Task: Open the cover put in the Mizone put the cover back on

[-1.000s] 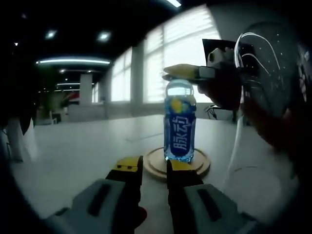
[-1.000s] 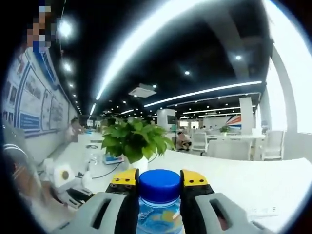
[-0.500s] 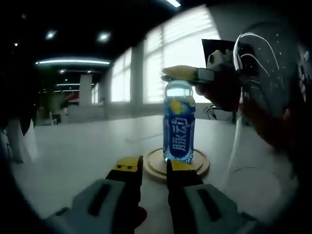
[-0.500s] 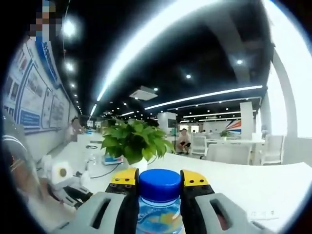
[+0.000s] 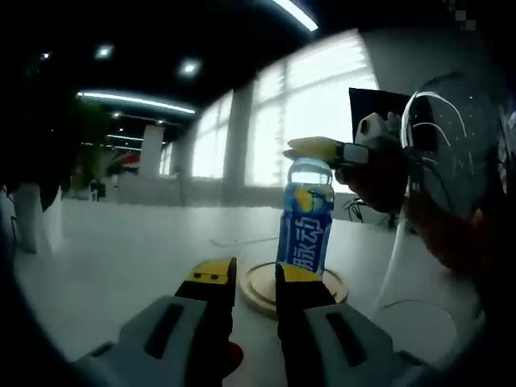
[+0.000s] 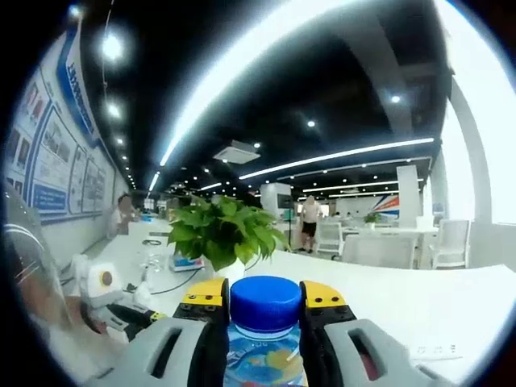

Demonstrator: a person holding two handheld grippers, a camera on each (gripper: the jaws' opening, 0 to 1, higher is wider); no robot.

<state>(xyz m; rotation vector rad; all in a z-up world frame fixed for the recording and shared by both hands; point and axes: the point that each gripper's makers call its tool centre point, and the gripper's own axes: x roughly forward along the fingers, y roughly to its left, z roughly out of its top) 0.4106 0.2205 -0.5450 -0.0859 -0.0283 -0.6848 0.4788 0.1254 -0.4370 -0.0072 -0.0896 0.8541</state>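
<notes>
Left gripper shifted, right gripper clamping Mizone cap

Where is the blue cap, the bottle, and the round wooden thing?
blue cap (image 6: 265,301), right gripper view, its side.
bottle (image 5: 305,234), left gripper view, its blue label.
wooden coaster (image 5: 260,284), left gripper view, its left rim.

Left gripper view: the left gripper sits low in the foreground, its yellow-tipped jaws a narrow gap apart with nothing between them, above the table. Beyond the jaws the bottle stands upright on a round wooden coaster; blue label with white characters, yellow patch near the shoulder. The right gripper comes in from the right at the level of the bottle's top, its yellow jaw tips at the cap; whether they press on it cannot be told. Bright windows behind; ceiling lights in a dark ceiling.
</notes>
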